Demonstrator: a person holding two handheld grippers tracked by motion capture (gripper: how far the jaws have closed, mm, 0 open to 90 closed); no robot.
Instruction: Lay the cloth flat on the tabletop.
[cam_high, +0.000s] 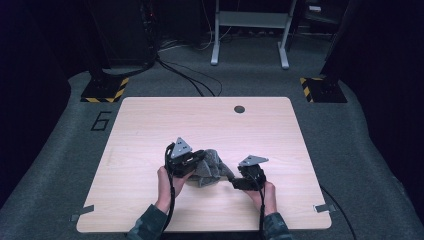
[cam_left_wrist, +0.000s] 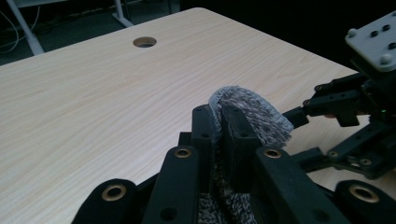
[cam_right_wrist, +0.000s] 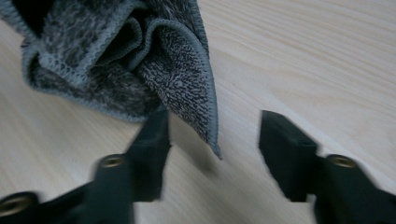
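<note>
Now mid-way through straightening out a crumpled grey terry cloth (cam_high: 209, 167) with stitched edges, bunched on the pale wooden worktop (cam_high: 150, 125) between both hands. Left tongs (cam_left_wrist: 219, 128) pressed together, pinching a fold of cloth; right tongs (cam_right_wrist: 212, 140) spread apart, nothing gripped, a hanging corner just ahead between the jaws. Next, by the look of it: right tongs eased forward over that corner, clamped on it, then drawn away from the left to spread the cloth flat.
</note>
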